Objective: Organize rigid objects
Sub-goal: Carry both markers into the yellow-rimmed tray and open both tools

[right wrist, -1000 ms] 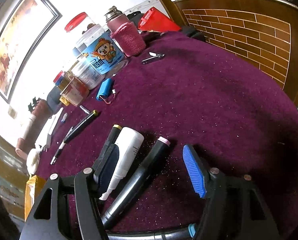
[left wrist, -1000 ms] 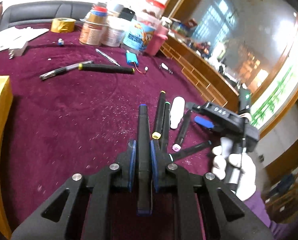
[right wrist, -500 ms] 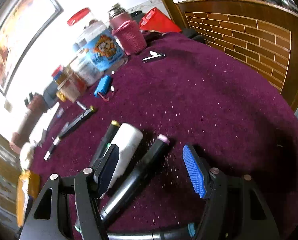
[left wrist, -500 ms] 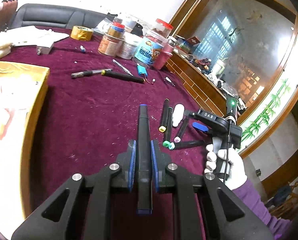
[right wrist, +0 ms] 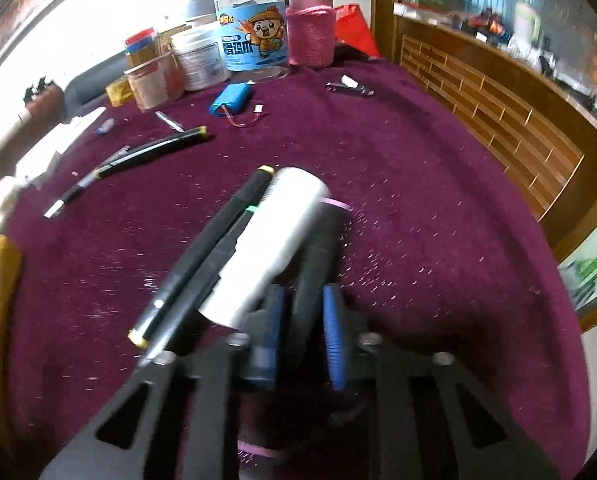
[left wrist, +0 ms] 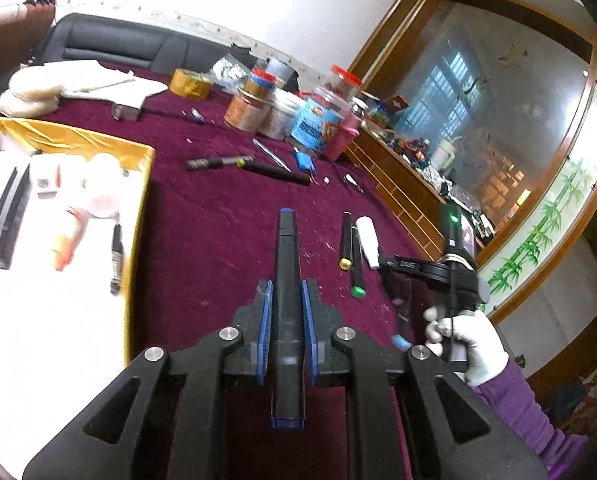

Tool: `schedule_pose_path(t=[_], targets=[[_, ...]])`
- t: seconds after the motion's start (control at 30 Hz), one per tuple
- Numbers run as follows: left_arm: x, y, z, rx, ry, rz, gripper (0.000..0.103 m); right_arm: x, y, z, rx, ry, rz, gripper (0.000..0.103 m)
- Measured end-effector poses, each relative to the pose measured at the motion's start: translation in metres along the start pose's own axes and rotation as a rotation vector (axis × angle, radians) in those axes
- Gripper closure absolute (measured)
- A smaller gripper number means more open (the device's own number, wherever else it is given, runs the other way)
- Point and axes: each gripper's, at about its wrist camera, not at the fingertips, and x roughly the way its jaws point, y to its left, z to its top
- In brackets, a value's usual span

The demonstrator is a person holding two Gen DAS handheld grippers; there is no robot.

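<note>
My left gripper (left wrist: 286, 300) is shut on a black marker with blue ends (left wrist: 287, 280), held above the purple tablecloth (left wrist: 202, 232). My right gripper (right wrist: 300, 304) is shut on a black marker with pink ends (right wrist: 316, 264) that lies on the cloth. A white tube (right wrist: 274, 240) leans against its left finger. Two more black markers, yellow-capped (right wrist: 202, 256) and green-capped (right wrist: 238, 236), lie just left of the tube. In the left wrist view the right gripper (left wrist: 410, 280) sits by these markers (left wrist: 348, 244).
A gold-rimmed white tray (left wrist: 142, 184) holding several items stands at the left. Jars and cans (left wrist: 298, 116) crowd the far edge, with a blue battery pack (right wrist: 230, 100), a long black marker (right wrist: 154, 152), a pen (left wrist: 218, 162) and a clip (right wrist: 350, 88) loose on the cloth.
My left gripper has lifted and pulled back with the blue marker, bringing the tray into view. My right gripper has closed on the pink-ended marker and pushed against the white tube.
</note>
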Motion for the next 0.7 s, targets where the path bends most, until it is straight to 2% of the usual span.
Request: schedule_pose_path(t=[0.1, 0.17, 0.37, 0.57, 0.7], targets=[[-0.016, 0.011, 0.003, -0.014, -0.032, 0.022, 0.091, -0.017, -0.016, -0.003, 0.082, -0.004, 0.105, 0.090], [-0.027, 0.023, 0.007, -0.039, -0.055, 0.037, 0.091, -0.030, -0.017, -0.005, 0.097, -0.021, 0.142, 0.090], [-0.066, 0.070, 0.015, -0.113, -0.139, 0.129, 0.091, -0.068, 0.004, -0.005, 0.067, -0.056, 0.298, 0.090], [-0.091, 0.119, 0.025, -0.147, -0.143, 0.317, 0.091, -0.084, 0.069, -0.007, -0.002, -0.008, 0.512, 0.090], [-0.094, 0.147, 0.034, -0.151, -0.120, 0.399, 0.091, -0.083, 0.123, -0.009, -0.053, 0.058, 0.625, 0.090]])
